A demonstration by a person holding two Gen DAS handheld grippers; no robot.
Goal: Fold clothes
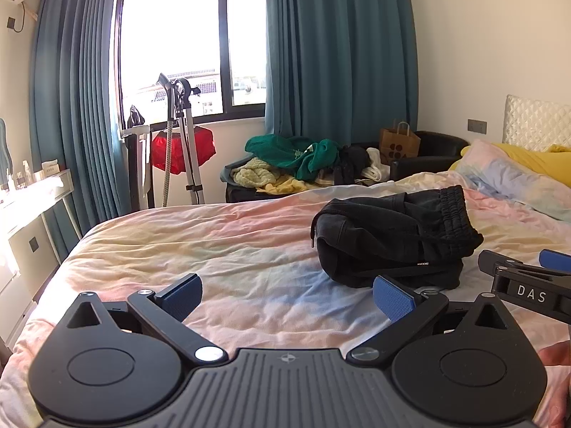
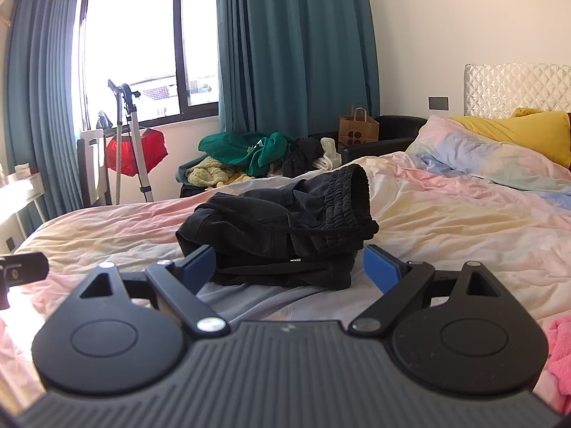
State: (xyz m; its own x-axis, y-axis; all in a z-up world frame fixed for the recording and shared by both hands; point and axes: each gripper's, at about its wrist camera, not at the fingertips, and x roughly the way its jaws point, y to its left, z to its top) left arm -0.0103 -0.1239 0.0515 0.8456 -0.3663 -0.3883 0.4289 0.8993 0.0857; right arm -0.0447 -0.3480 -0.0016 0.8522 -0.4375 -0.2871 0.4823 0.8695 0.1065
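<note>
- on the bed [image 2: 446, 221], right in the middle of the pastel sheet, lies a folded black garment [image 2: 282, 228], elastic waistband on top toward the far side.
- right claw [image 2: 289, 267] hovers low over the sheet, jaws spread wide, nothing clamped.
- its blue pads [image 2: 200, 264] frame the near edge of the black bundle, one on each side; the left one seems to overlap the cloth's corner, but contact i cannot tell.
- left claw [image 1: 287, 296] sits apart to the left, jaws wide as well, only bare sheet between them.
- from the left view, the black garment [image 1: 392, 235] lies ahead and to the right of that claw, just past its right pad.
- the right claw [image 1: 528, 278] shows at that view's right edge, beside the bundle.
- beyond the bed, a heap of clothes [image 2: 249, 157] sits under the teal curtain [image 2: 296, 46].
</note>
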